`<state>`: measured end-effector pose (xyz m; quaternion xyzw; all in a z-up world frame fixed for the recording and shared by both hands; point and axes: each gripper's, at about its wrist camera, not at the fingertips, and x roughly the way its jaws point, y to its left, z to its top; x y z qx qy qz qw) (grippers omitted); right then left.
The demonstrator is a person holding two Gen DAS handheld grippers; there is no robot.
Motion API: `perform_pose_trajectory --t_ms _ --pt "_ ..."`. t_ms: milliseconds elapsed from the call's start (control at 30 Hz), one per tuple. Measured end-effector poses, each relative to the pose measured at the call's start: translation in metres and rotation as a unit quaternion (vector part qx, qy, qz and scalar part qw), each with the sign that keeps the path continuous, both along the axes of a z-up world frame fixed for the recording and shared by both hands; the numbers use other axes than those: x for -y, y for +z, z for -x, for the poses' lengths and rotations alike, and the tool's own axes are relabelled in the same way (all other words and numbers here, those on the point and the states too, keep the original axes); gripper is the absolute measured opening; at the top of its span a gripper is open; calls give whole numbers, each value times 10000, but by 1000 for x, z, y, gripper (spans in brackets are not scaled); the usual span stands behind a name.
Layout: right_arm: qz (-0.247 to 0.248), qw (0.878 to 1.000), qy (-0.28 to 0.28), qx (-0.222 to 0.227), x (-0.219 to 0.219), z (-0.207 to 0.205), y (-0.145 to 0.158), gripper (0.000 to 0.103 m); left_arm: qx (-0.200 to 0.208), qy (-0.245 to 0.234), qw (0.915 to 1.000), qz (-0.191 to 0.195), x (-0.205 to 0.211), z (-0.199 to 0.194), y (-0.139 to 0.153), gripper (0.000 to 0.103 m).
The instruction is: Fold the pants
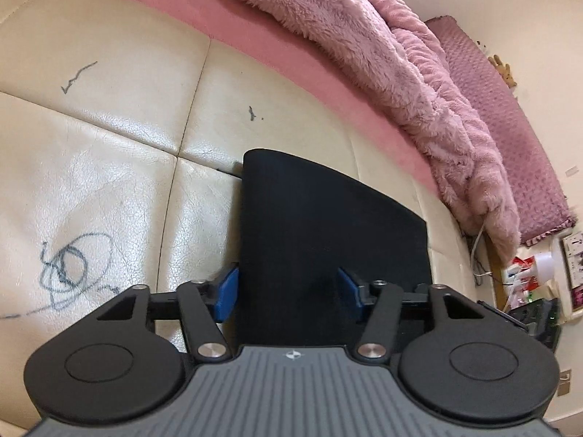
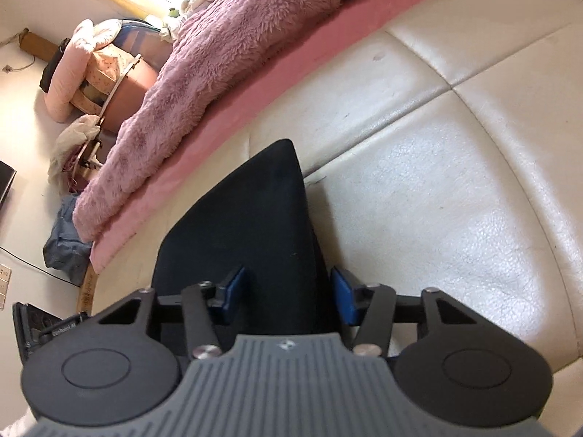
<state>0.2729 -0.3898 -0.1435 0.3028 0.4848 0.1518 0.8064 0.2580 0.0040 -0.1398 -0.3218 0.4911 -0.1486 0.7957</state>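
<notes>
With the black pants (image 1: 328,225) lying compact on the cream cushion (image 1: 109,182), both the left claw (image 1: 288,291) and right claw (image 2: 288,291) hover open over them, suggesting only a final fold or smoothing remains.

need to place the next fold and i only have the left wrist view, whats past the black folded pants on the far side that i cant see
Observer: Right wrist view shows the black folded pants narrowing to a point on the cream leather cushion.
Operator: right gripper closed?
Observer: No, the right gripper is open, blue pads either side of the pants.
Operator: anything on the floor there?
Observer: A crumpled blue cloth lies below the fluffy pink blanket.
</notes>
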Motion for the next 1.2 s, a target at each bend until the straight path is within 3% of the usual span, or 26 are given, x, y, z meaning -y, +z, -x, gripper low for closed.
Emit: perform_pose_trajectory --t_ms 67,133,200,300,400,667,1200 --pt "89 9999 103 44 -2 1 2 46 -5 30 10000 2 0 1 -1 52" --pt "-32 10000 75 -35 2 1 0 37 -81 105 9999 34 -5 2 -3 32" --pt "-138 9998 -23 -104 5 1 -3 31 -208 262 9991 256 -12 2 -7 26" --pt "-334 9992 -143 -195 10 0 -6 20 -129 265 9995 102 -8 2 -1 19" --pt "-387 9989 -201 -162 11 2 1 13 -11 278 9994 -190 -3 2 10 18" --pt "-382 9993 -4 5 -19 4 20 11 241 342 9976 -552 -31 8 34 17" --pt "-386 9951 906 78 -195 -80 19 11 441 560 9893 -1274 -163 -37 56 17"
